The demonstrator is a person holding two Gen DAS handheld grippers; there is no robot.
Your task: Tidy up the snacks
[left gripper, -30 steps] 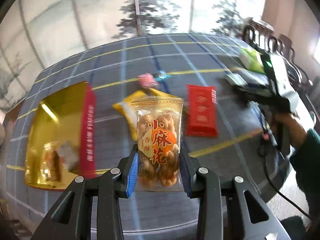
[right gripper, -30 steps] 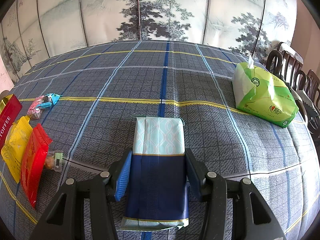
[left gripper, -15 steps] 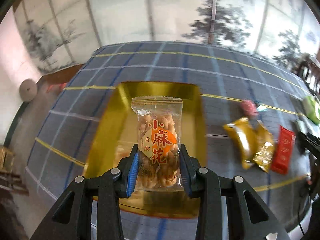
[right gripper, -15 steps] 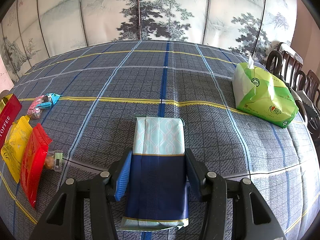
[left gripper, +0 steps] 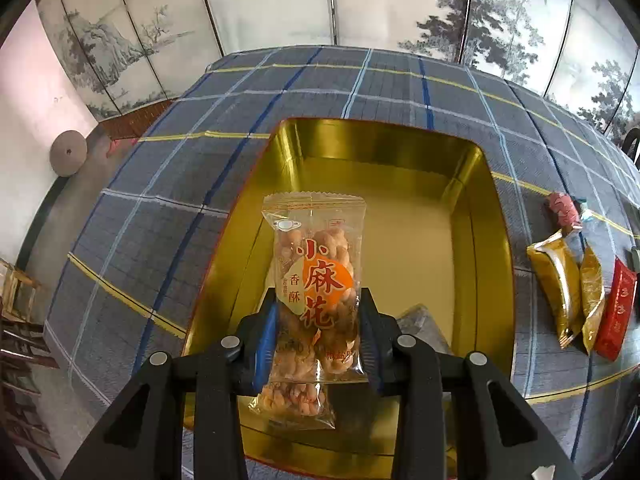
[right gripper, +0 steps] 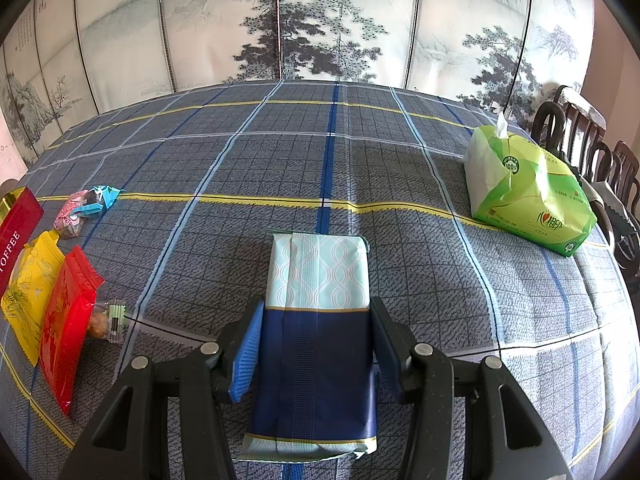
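Note:
My left gripper (left gripper: pixel 318 340) is shut on a clear packet of fried dough twists (left gripper: pixel 316 280) with orange lettering and holds it over the open gold tin (left gripper: pixel 472 208). A grey wrapped snack (left gripper: pixel 420 324) lies in the tin to the right of the packet. My right gripper (right gripper: pixel 316 348) is shut on a navy and pale-green packet (right gripper: pixel 316 320) just above the tablecloth. Yellow packets (left gripper: pixel 560 284), a red packet (left gripper: pixel 616 312) and a pink wrapped sweet (left gripper: pixel 562 208) lie right of the tin. They also show at the left of the right wrist view: yellow (right gripper: pixel 30 292), red (right gripper: pixel 66 328), pink (right gripper: pixel 74 214).
A green tissue pack (right gripper: pixel 528 196) sits at the far right of the table near dark wooden chairs (right gripper: pixel 592 152). The tin's red side (right gripper: pixel 16 232) reads TOFFEE. A small clear-wrapped snack (right gripper: pixel 106 320) lies beside the red packet. A painted folding screen (right gripper: pixel 320 20) stands behind the table.
My left gripper has swung left with the dough-twist packet, from beside the tin to over its opening, and closer. My right gripper and its packet have not moved.

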